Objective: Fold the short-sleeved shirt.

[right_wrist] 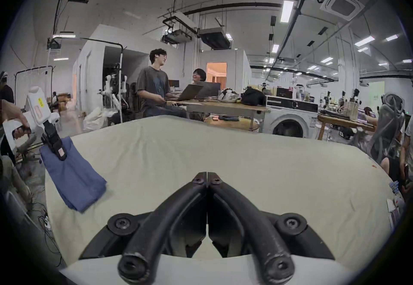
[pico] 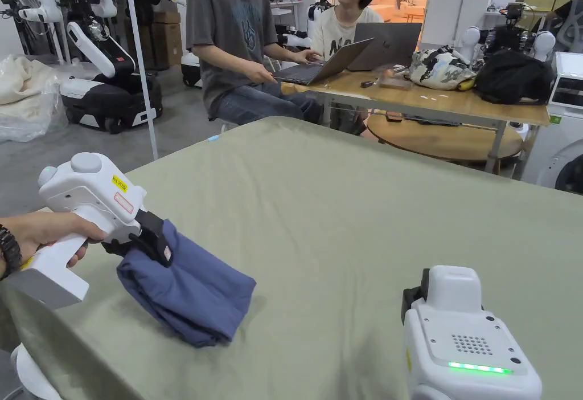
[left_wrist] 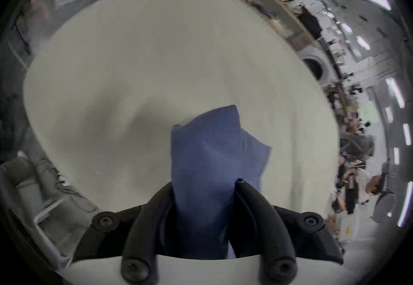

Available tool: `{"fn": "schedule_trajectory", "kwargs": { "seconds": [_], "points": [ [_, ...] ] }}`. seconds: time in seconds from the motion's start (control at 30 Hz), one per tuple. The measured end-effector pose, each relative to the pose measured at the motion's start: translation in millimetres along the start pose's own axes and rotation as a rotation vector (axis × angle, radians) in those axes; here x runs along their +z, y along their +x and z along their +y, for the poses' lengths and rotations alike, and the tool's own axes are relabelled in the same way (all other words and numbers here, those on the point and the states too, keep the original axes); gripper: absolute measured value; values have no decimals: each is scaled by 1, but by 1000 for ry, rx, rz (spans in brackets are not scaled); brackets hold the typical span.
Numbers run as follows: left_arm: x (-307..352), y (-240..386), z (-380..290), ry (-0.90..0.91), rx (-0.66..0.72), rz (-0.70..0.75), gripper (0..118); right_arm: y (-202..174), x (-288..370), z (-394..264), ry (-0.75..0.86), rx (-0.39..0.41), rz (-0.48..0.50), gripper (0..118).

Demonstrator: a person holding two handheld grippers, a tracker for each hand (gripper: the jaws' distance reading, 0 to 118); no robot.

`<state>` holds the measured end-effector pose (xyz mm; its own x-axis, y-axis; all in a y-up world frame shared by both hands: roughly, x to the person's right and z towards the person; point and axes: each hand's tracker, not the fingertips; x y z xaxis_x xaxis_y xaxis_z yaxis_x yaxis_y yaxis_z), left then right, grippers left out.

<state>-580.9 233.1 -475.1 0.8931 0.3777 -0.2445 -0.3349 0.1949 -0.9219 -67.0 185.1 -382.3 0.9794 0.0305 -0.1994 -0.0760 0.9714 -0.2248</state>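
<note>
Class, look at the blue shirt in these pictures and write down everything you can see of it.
The blue shirt is plain, soft woven-looking cloth, already folded into a compact, layered bundle. The left gripper is shut on its upper end, so it hangs tilted, its lower end resting on the green-covered table near the left front edge. No sleeves or collar can be made out. The right gripper is shut, apart from it.

1 shirt, 2 grippers, 2 laptops
</note>
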Motion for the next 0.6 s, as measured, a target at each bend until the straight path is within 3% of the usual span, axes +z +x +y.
{"fn": "schedule_trajectory", "kwargs": {
  "seconds": [0.07, 0.3, 0.33, 0.4, 0.5, 0.6],
  "points": [
    [-7, -10, 8, -7, -10, 91, 21, 2, -2, -2, -15, 14, -9, 0],
    [-27, -11, 12, -21, -51, 147, 22, 9, -5, -9, -40, 15, -24, 0],
    [-27, -8, 12, -19, -87, 193, 34, 9, -6, -10, -44, 14, -27, 0],
    [-27, -1, 9, 10, -122, 260, 37, 9, -5, -10, -47, 16, -21, 0],
    [-14, -3, 5, 41, -129, 248, 46, 9, -5, -10, -51, 22, -14, 0],
    [1, 10, -6, 124, -219, 365, 52, 9, -1, -11, -49, 26, -10, 0]
  ]
}}
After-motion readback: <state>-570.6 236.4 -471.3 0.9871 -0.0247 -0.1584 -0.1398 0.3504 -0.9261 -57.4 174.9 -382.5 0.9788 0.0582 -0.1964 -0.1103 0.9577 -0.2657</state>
